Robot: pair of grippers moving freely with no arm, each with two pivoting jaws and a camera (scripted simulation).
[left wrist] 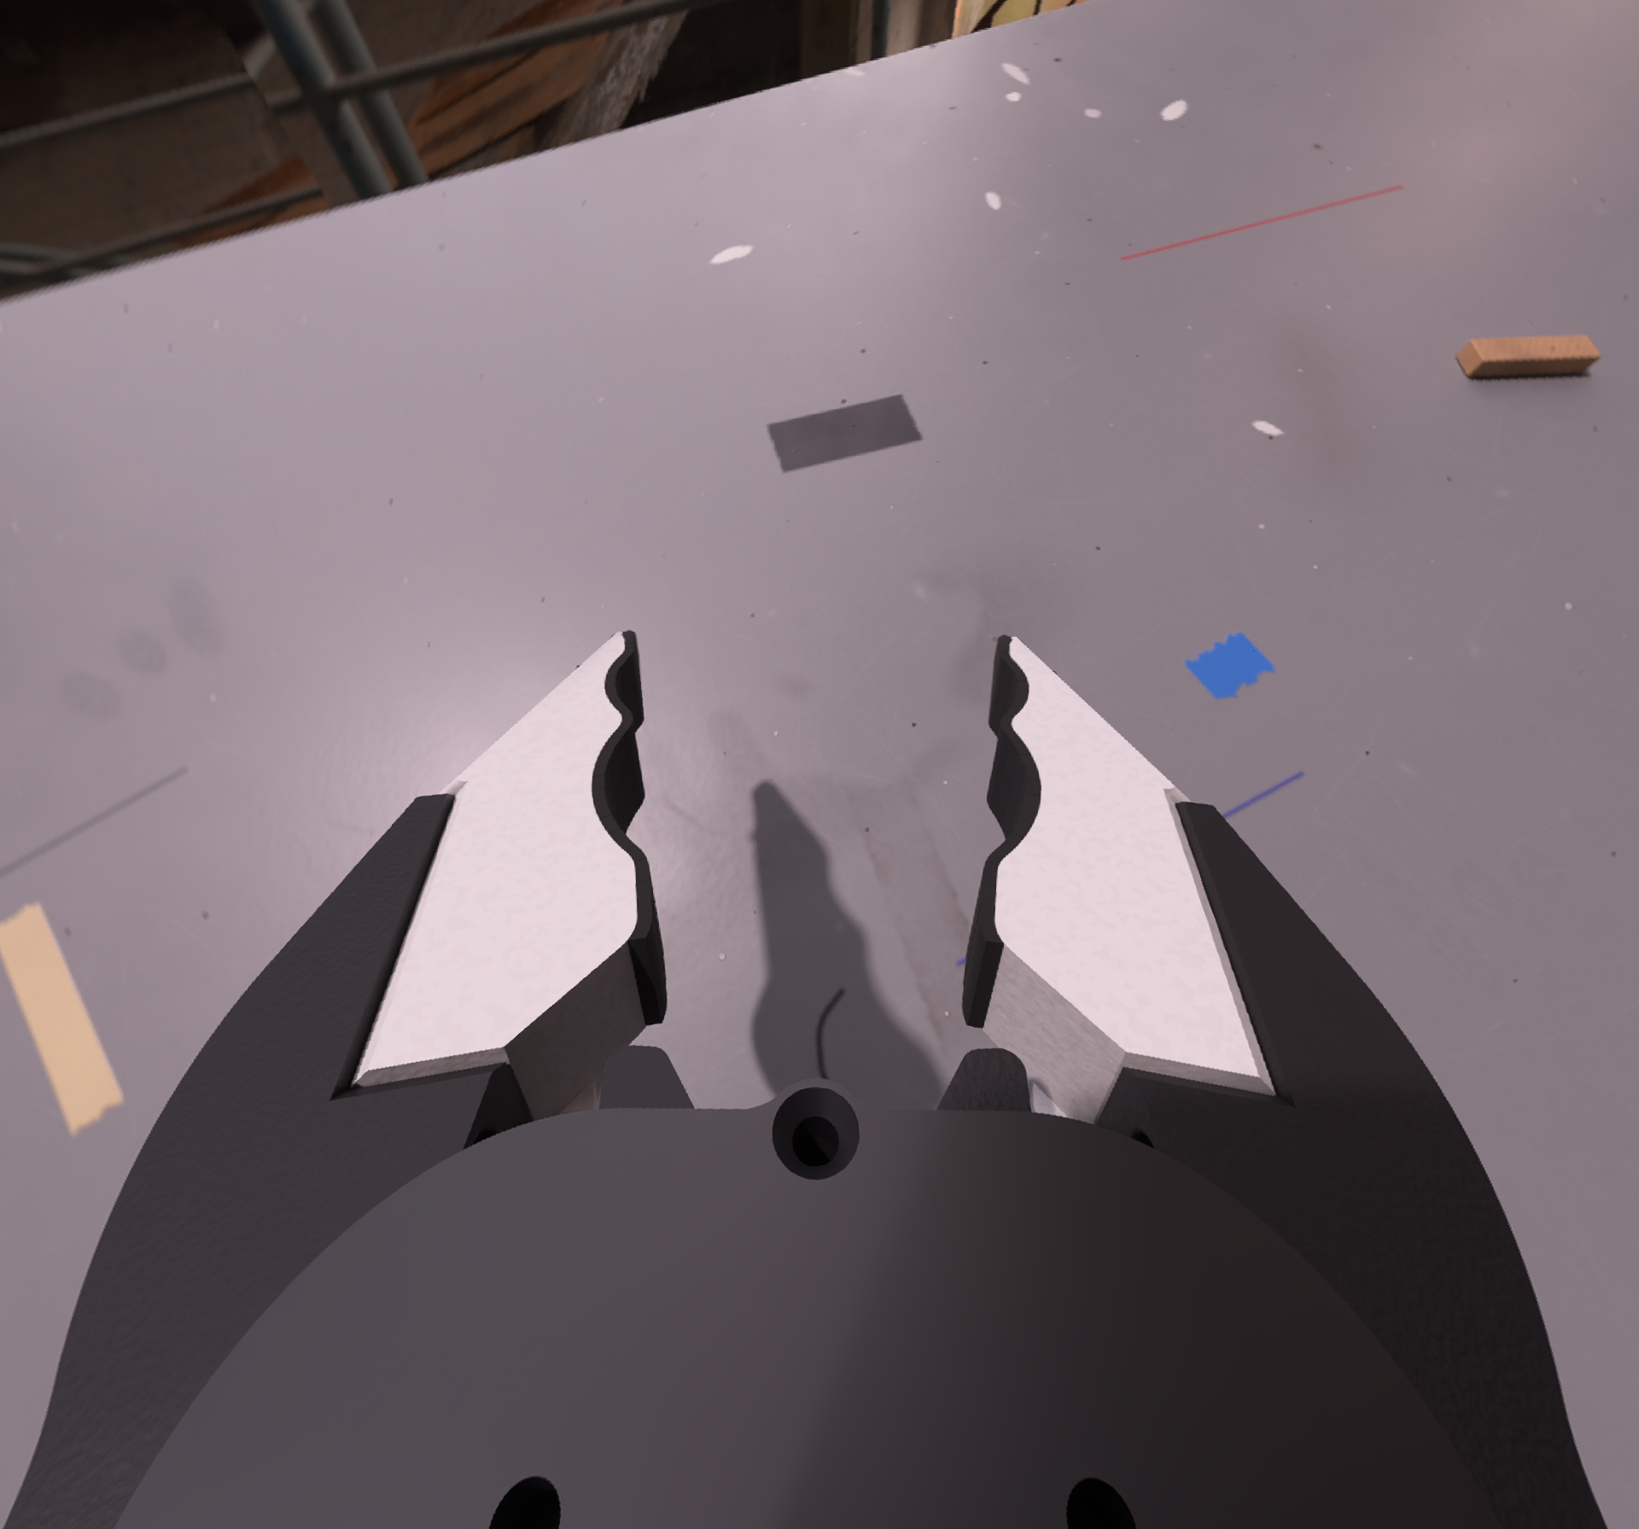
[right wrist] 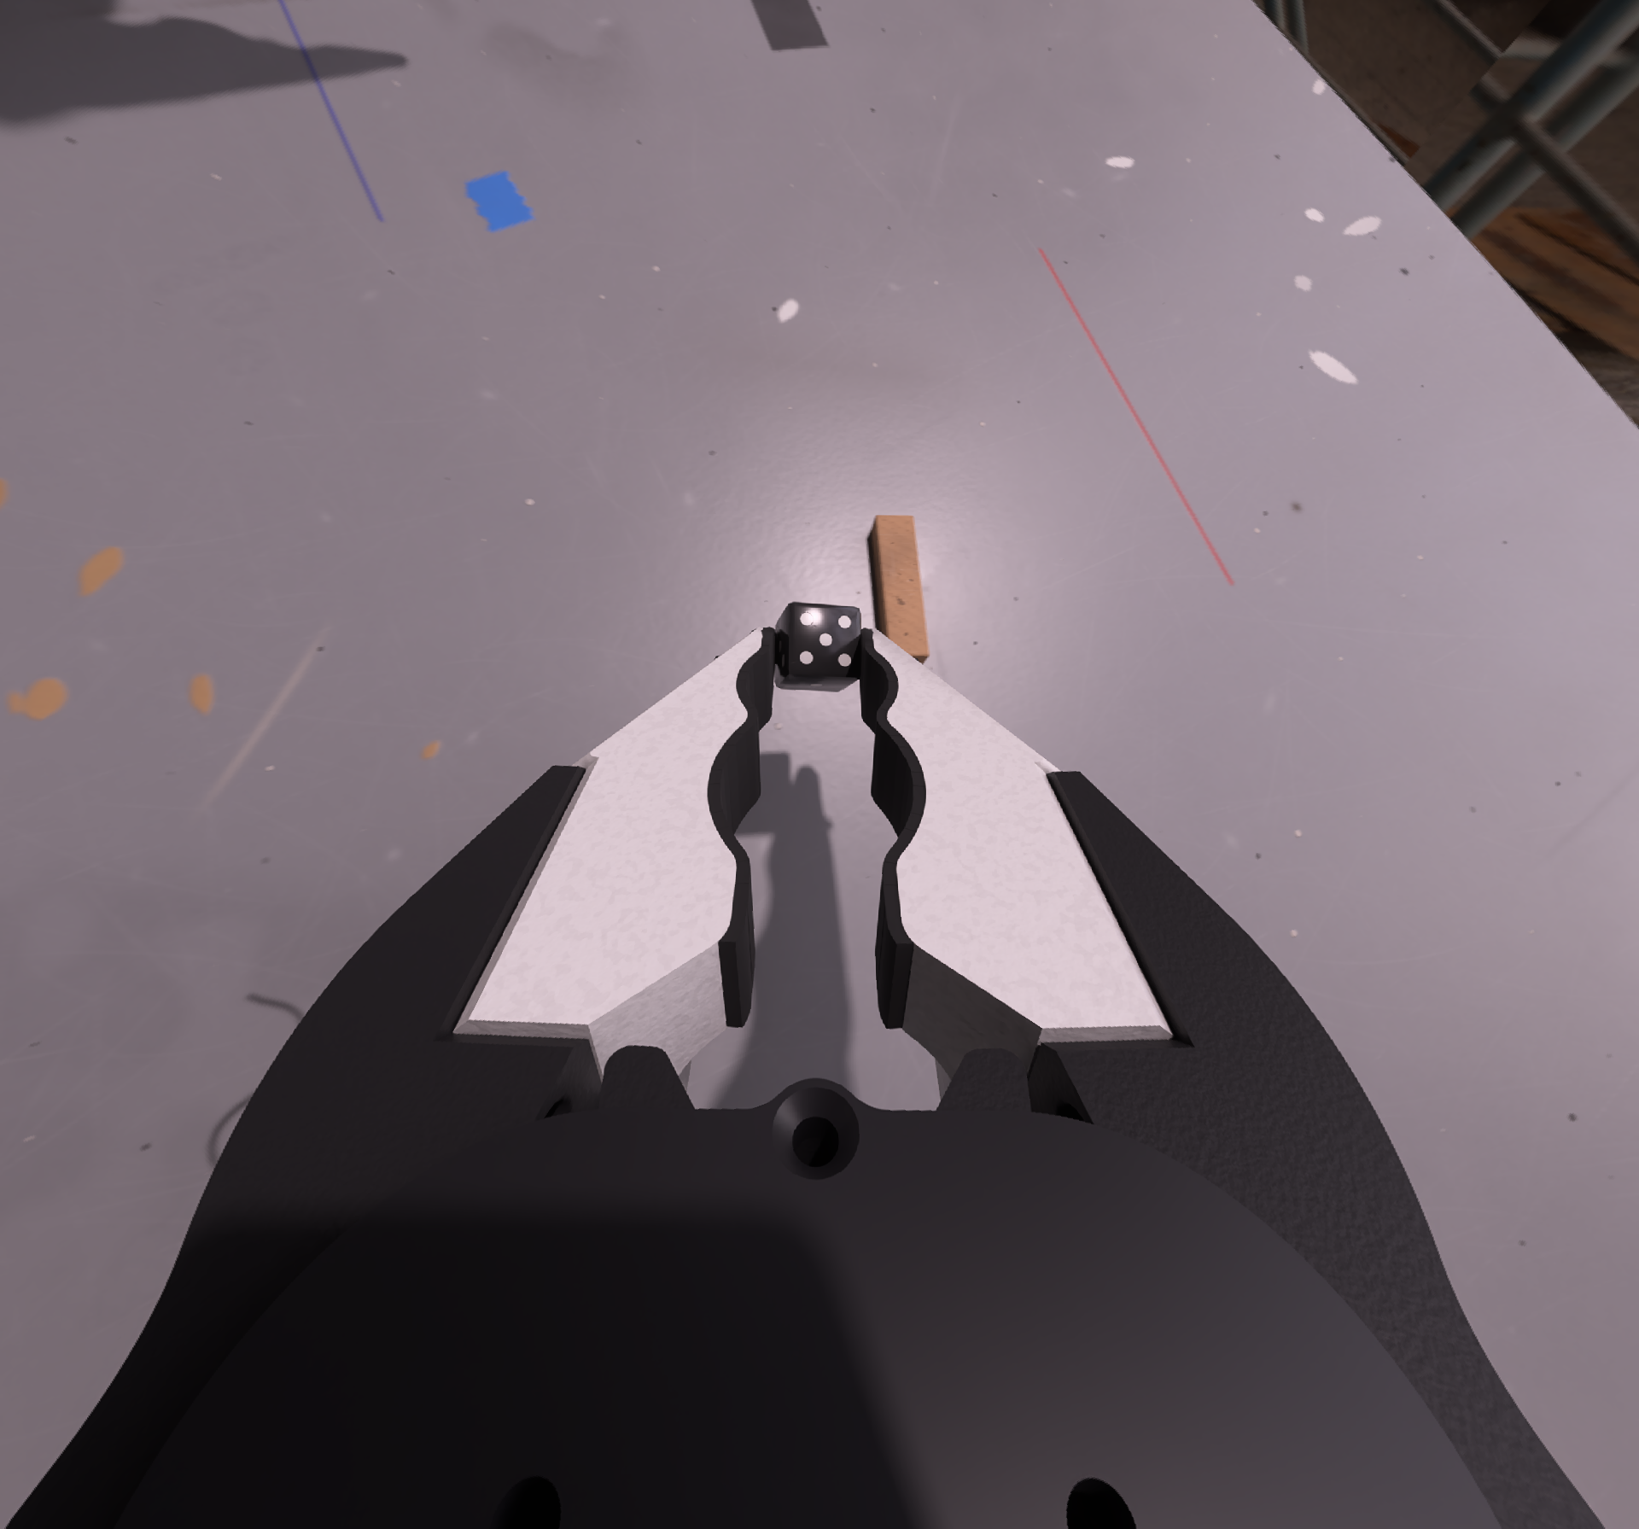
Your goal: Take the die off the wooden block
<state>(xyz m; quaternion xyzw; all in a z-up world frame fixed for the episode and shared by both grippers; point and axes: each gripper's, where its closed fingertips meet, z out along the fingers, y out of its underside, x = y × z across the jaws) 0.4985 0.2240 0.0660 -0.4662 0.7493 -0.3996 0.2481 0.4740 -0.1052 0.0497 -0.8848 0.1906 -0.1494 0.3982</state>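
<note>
In the right wrist view, a black die with white pips [right wrist: 818, 646] sits between my right gripper's [right wrist: 818, 644] fingertips, which are closed on its sides. The die is above the table, just left of the near end of a small wooden block [right wrist: 900, 583] that lies flat on the grey table. Nothing lies on the block. In the left wrist view, my left gripper [left wrist: 814, 644] is open and empty over bare table. The wooden block [left wrist: 1527, 356] shows far off at the right edge there, with nothing on it.
The grey table [right wrist: 532, 422] has a dark grey patch [right wrist: 781, 5], blue tape [right wrist: 498, 200], a red line [right wrist: 1135, 418] and a blue line [right wrist: 328, 103]. The table's edge [right wrist: 1419, 156] runs along the right, with scaffolding beyond. Tan tape [left wrist: 58, 1016] lies at the left.
</note>
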